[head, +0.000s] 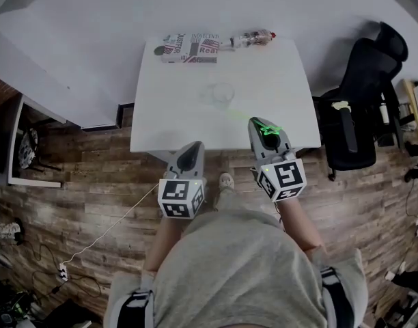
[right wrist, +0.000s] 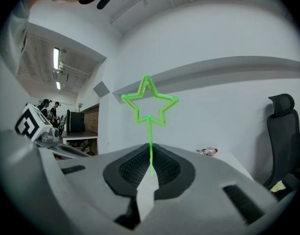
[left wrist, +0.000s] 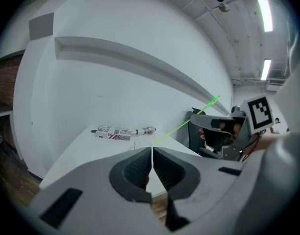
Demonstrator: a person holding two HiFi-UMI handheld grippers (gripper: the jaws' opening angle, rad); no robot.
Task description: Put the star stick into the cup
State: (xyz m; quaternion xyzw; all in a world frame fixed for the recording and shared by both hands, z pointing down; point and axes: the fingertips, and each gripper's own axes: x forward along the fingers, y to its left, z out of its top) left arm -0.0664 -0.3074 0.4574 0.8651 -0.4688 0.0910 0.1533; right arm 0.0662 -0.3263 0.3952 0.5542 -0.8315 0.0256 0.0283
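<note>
Star stick [right wrist: 150, 135] is pinched between the jaws of the right hand-held gripper [right wrist: 150, 166], dead centre of the right gripper view. The green star end pokes up past the jaws, against the white wall. In the head view it's a green blob just right of the middle, over the near edge of the white bench [head: 277, 74]. The clear cup [head: 221, 94] stands mid-bench, a bit up and left of the stick, nothing touching it. Left hand-held gripper [left wrist: 152, 155] is pressed together, holding nothing, lower centre. A printed box [head: 188, 48] and a plastic bottle [head: 253, 38] lie along the bench's top edge.
</note>
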